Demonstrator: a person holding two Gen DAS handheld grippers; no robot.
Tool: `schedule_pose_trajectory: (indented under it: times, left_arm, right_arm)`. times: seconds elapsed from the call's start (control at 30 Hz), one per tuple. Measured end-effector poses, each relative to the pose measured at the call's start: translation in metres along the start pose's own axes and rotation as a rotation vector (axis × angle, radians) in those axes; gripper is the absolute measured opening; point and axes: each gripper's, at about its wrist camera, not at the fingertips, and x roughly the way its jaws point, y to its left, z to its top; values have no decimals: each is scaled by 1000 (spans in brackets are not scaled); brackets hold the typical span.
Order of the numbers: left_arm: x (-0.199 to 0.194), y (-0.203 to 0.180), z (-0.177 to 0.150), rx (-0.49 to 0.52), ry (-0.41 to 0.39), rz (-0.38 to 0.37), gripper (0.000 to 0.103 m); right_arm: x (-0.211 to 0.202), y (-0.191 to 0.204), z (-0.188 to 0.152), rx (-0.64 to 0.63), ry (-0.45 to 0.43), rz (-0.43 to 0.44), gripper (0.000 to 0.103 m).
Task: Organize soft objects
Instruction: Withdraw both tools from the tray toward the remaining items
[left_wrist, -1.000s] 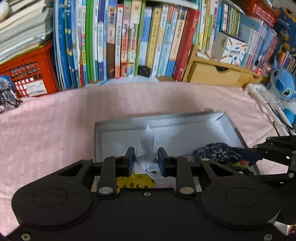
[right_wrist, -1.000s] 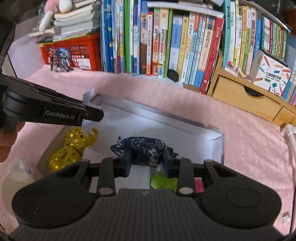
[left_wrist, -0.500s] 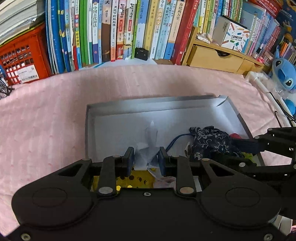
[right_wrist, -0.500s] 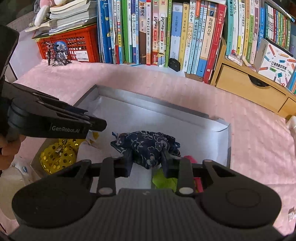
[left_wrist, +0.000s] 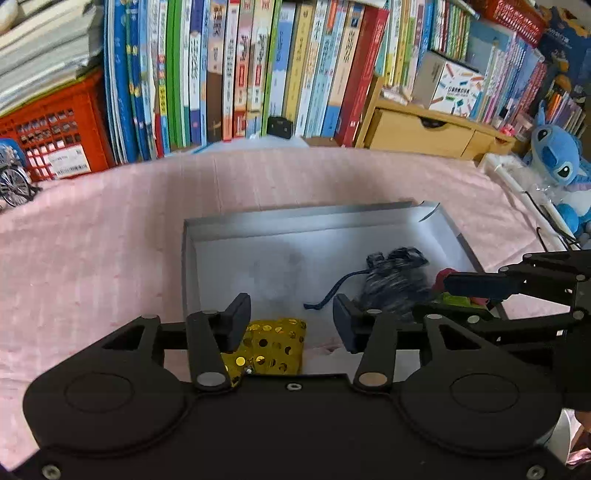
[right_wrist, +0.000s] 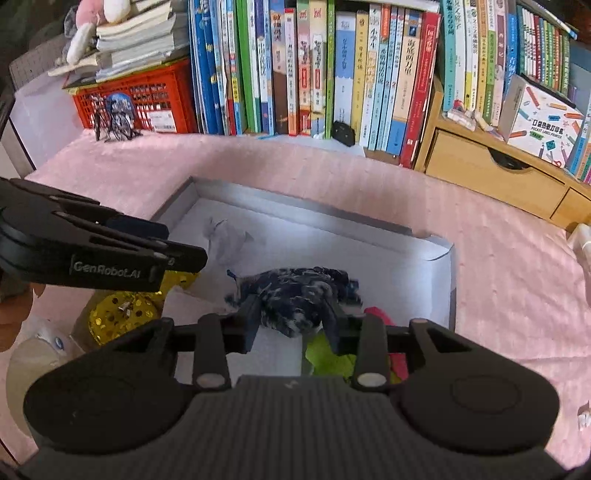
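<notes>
A shallow grey box (left_wrist: 295, 218) lies on the pink cloth. My left gripper (left_wrist: 291, 323) hangs over its near edge, jaws opening, nothing pressed between them. Beyond it a clear plastic bag (left_wrist: 273, 273) shows as a blur inside the box, and a gold sequin pouch (left_wrist: 273, 343) lies just below the fingers. My right gripper (right_wrist: 291, 326) is also opening. The dark blue floral pouch (right_wrist: 295, 295) is blurred between its fingers, loose over the box (right_wrist: 303, 206). Green (right_wrist: 325, 354) and red (right_wrist: 380, 317) soft pieces lie under it.
A row of upright books (left_wrist: 258, 74) lines the back, with a red crate (left_wrist: 51, 136) at the left and a wooden drawer unit (left_wrist: 417, 129) at the right. A blue plush toy (left_wrist: 557, 162) sits far right. A model bicycle (right_wrist: 110, 118) stands by the crate.
Both grippers have opened. The clear bag has left the left fingers and dropped into the box. The blue pouch has come loose from the right fingers.
</notes>
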Motion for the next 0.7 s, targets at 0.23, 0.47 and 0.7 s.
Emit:
schedule_pose_trajectory:
  times: [0.23,0.47,0.7]
  left_arm:
    - [-29,-5,-6,7,-73,5,53]
    - [-64,-12,-24,19,-164,0,65]
    - [-106,-16,-56,42,-272,-1,78]
  right_arm:
    - [-25,5,-2,8,-65,11,59]
    - [-57,14,-18,8,-155,13,70]
    - [-92,28,-46,-5,-269,30,77]
